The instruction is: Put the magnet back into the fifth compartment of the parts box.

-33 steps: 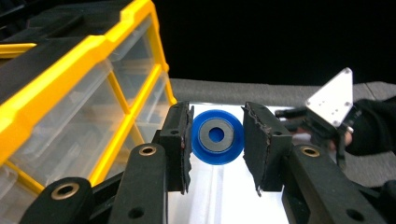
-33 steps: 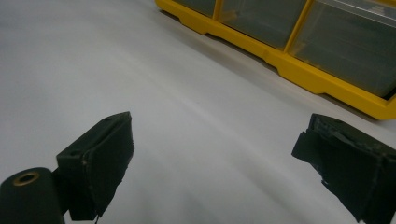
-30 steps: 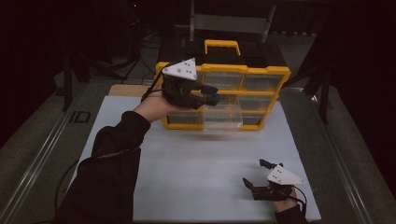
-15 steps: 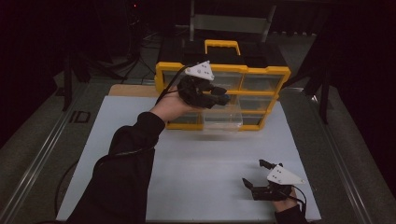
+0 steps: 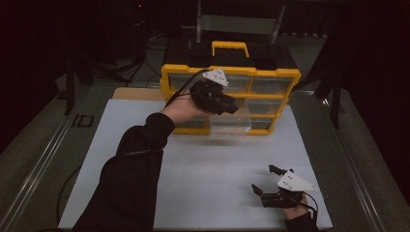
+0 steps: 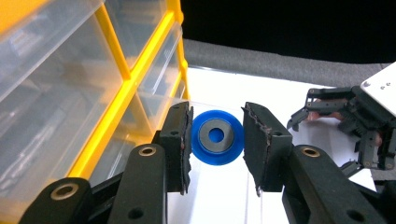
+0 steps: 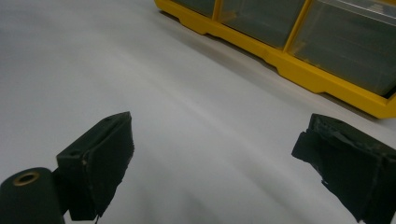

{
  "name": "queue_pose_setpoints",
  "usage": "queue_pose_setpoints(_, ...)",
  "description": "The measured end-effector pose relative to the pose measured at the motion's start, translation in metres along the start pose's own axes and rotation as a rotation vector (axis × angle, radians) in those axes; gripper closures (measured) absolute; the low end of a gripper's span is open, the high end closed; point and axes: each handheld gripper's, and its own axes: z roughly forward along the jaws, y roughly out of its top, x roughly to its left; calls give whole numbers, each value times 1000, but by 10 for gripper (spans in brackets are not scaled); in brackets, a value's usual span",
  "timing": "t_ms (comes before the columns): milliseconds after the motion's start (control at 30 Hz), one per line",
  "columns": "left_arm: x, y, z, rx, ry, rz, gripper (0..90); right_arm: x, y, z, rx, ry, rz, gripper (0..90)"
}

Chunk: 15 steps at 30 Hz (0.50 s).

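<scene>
Left tongs (image 6: 215,140), closed on a blue disc (image 6: 217,143), have moved across to the open drawer (image 5: 231,123) of the yellow cabinet (image 5: 180,72), suggesting release is next. Right tongs (image 5: 266,180) rest wide open and empty on the worktop (image 5: 193,174)

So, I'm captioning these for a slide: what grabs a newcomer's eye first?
The yellow drawer cabinet at the far edge of the white table, with one clear drawer pulled out in its bottom row. Next, the blue disc clamped between the left gripper's jaws, over that drawer. The right gripper rests open at the near right.
</scene>
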Motion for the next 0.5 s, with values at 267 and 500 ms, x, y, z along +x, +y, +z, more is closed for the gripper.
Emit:
queue_pose_setpoints(267,2,0,8,100,4,9,617,0,0,0,0,-3,-4,83)
queue_pose_setpoints(500,-1,0,16,145,-14,45,616,-1,0,0,0,-1,1,83)
